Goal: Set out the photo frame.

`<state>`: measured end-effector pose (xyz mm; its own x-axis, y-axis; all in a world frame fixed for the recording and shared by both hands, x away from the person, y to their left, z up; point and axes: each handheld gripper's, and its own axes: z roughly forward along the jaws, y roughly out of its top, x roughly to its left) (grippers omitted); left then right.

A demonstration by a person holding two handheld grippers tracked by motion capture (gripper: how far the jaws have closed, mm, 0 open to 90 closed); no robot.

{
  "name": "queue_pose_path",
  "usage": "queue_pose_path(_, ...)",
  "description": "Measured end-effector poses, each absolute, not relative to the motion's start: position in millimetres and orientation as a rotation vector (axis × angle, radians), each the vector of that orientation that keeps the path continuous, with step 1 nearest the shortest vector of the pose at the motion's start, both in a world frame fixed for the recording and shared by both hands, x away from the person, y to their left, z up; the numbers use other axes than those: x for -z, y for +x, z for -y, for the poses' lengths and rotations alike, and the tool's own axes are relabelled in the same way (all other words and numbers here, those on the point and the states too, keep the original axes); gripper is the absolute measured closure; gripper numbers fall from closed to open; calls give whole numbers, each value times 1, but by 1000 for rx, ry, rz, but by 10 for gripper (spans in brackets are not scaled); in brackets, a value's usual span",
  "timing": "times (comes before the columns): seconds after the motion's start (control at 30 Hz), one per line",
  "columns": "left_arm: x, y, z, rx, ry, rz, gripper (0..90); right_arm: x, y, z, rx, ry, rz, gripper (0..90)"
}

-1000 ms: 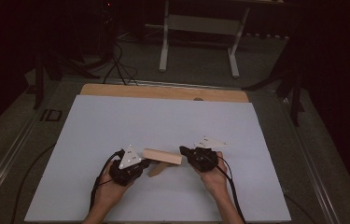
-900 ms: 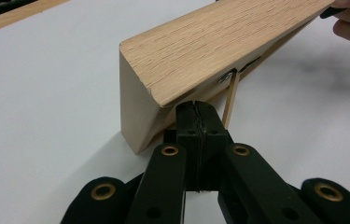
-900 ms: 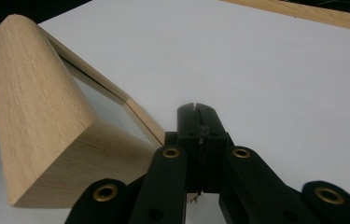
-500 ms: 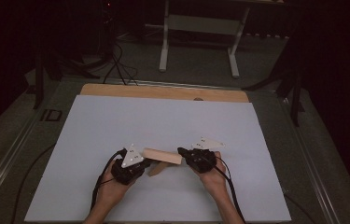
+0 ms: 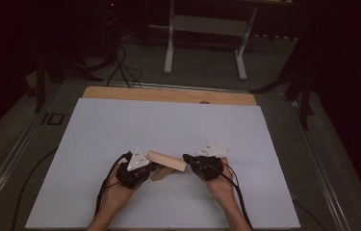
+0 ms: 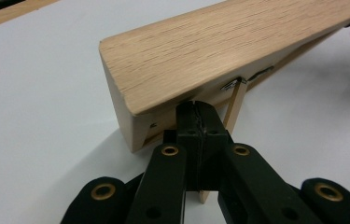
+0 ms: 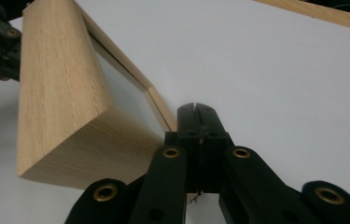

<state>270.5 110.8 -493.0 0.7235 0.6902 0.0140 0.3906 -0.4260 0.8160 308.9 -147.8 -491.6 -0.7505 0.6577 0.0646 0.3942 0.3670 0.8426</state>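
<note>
Behind closed tongs [image 6: 199, 122], thin strip [image 6: 234, 106] partly hidden.

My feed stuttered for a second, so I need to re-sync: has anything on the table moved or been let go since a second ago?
Nothing has visibly changed. The left gripper and right gripper hold their places at either end of the wooden box, which sits in the same spot on the white table. Both stay shut, each nipping a thin edge under the box.
</note>
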Motion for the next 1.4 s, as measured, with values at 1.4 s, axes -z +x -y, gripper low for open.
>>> queue_pose_path(1.4,487,263,-93,-433,2082,-752,897,492,298,146,-1312,922,-2331,899)
